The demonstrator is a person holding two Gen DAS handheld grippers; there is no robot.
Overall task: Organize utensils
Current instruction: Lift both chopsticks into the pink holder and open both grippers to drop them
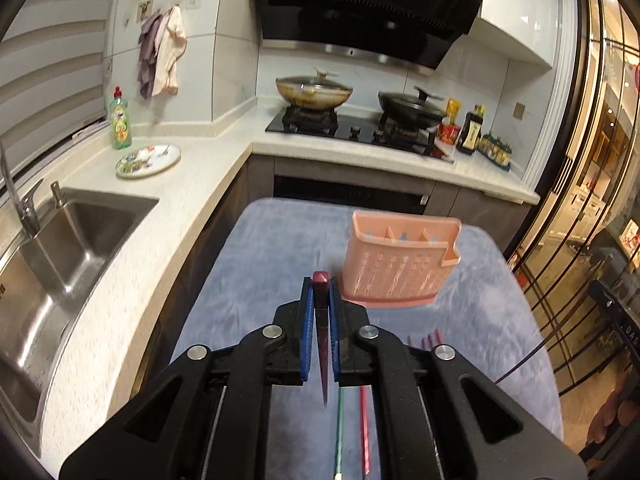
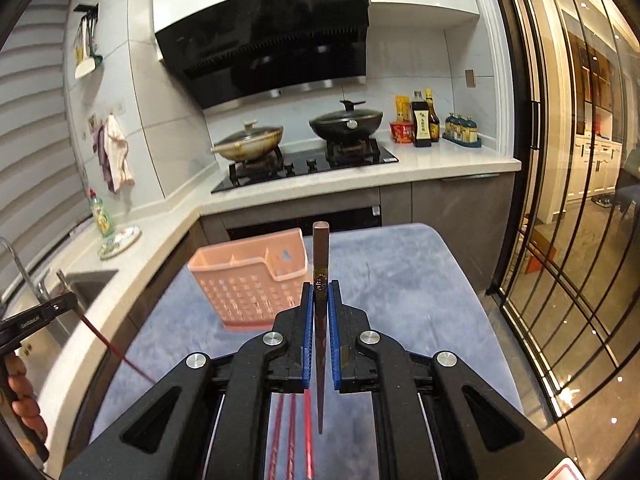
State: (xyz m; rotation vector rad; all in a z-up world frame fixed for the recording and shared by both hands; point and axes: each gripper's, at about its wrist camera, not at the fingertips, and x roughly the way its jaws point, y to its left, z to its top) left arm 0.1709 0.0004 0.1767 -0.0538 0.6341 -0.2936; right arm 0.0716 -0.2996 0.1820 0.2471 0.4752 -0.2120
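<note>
Clamped in my left tongs (image 1: 320, 286) is a dark red, square-ended chopstick (image 1: 321, 336), its thick end poking out past the blue pads and its thin tip hanging below them over the tabletop. My right tongs (image 2: 320, 290) are pinched just as narrowly on a brown, tapered chopstick (image 2: 321, 256), whose blunt end sticks up well beyond the fingertips. Under the left tongs, near the tabletop's near edge, lie a thin green chopstick (image 1: 339, 432) and a pink-red chopstick (image 1: 365, 428) side by side. Beneath the right tongs more red chopsticks (image 2: 308, 436) rest on the fuzzy blue-grey cloth (image 2: 400, 280) that covers the tabletop. Toward the far edge of the tabletop stands the pink perforated plastic utensil holder (image 1: 400, 268), upright, apart from both tongs. Beyond it runs the pale kitchen counter (image 1: 120, 216) with a steel sink (image 1: 72, 240).
</note>
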